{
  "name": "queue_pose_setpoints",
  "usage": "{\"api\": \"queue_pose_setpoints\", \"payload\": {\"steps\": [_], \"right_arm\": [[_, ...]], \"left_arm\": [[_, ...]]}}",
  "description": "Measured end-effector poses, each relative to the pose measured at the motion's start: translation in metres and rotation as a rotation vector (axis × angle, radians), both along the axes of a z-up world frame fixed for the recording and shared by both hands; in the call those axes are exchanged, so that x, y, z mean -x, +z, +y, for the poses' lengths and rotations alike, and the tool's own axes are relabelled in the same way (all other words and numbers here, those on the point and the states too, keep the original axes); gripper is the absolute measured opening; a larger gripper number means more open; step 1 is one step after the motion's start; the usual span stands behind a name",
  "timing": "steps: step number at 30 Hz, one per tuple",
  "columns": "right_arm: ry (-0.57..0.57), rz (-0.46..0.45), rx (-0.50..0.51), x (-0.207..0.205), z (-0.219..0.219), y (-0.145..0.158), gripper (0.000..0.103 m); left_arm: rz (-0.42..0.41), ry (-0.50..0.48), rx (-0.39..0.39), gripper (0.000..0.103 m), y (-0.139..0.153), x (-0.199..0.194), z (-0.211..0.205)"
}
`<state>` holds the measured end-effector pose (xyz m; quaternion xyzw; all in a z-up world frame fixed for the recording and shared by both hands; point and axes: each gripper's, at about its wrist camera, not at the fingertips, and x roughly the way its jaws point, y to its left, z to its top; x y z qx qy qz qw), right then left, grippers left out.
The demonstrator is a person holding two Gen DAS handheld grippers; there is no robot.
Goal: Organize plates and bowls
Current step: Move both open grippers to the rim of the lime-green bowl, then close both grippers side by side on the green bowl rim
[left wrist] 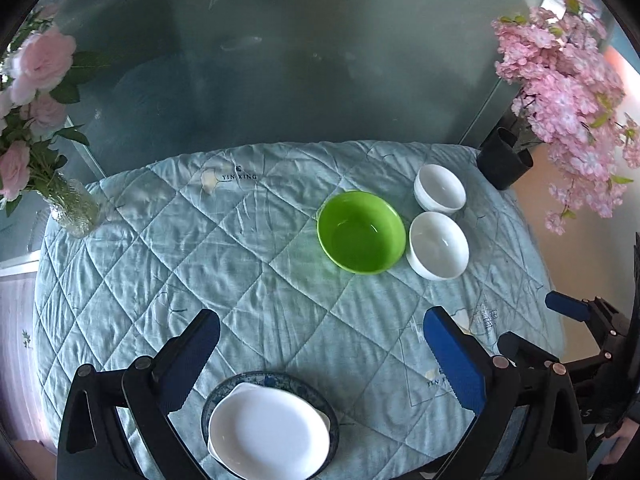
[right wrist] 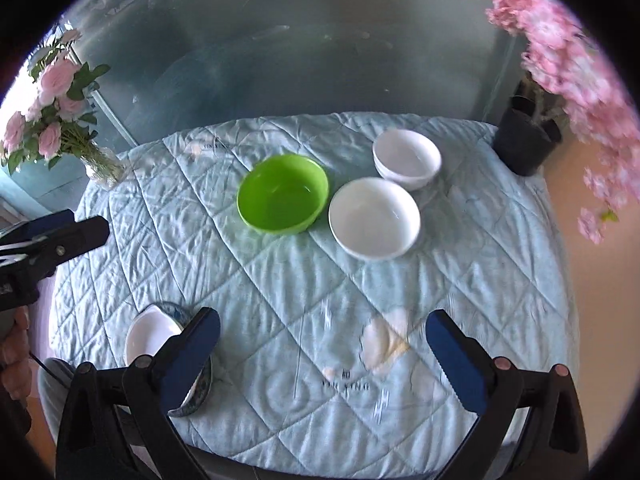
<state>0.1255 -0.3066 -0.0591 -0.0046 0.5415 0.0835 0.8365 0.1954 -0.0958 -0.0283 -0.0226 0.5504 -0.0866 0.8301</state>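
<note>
On the quilted light-blue tablecloth [left wrist: 160, 264], the left gripper [left wrist: 320, 356] hovers with its jaws spread wide and empty above a white plate [left wrist: 268, 430] stacked on a dark patterned plate [left wrist: 296, 384] at the near edge. The right gripper [right wrist: 322, 354] is likewise spread and empty over bare cloth. Farther back, a green bowl [left wrist: 361, 232] sits just left of two white bowls [left wrist: 438, 245], one behind the other.
</note>
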Motion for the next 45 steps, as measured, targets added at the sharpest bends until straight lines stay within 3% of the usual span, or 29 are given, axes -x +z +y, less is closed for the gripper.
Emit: {"api": "queue_pose_setpoints", "payload": {"steps": [4,10,14,21,32,33,35,37,39,42,45], "right_arm": [[0.077,0.085,-0.091,-0.04,-0.008,0.002,0.102],[0.105,0.08,-0.06,-0.11,-0.016,0.01,0.102],[0.139,0.162,-0.114,-0.156,-0.01,-0.015,0.102],[0.159,0.245,-0.049,-0.207,0.005,-0.066,0.102],[0.162,0.327,-0.094,-0.233,0.019,-0.115,0.087],[0.154,0.339,-0.096,-0.235,0.019,-0.12,0.085],[0.144,0.366,-0.083,-0.241,0.021,-0.133,0.071],[0.126,0.384,-0.067,-0.245,0.021,-0.142,0.064],[0.101,0.399,-0.083,-0.248,0.019,-0.15,0.058],[0.119,0.421,-0.09,-0.247,0.025,-0.159,0.042],[0.143,0.429,-0.049,-0.243,0.033,-0.168,0.022]], "left_arm": [[0.069,0.024,0.018,0.102,-0.011,-0.04,0.006],[0.153,0.069,0.099,0.101,-0.042,-0.097,0.016],[0.196,0.074,0.091,0.096,-0.073,-0.126,0.013],[0.269,0.072,0.113,0.09,-0.13,-0.162,-0.001],[0.317,0.068,0.11,0.076,-0.181,-0.187,-0.015],[0.316,0.075,0.098,0.075,-0.183,-0.188,-0.015],[0.318,0.089,0.105,0.072,-0.189,-0.193,-0.013],[0.333,0.094,0.106,0.063,-0.196,-0.197,-0.013],[0.342,0.082,0.105,0.061,-0.203,-0.2,-0.013],[0.357,0.061,0.089,0.045,-0.211,-0.201,-0.017],[0.368,0.06,0.134,0.034,-0.218,-0.202,-0.018]]}}
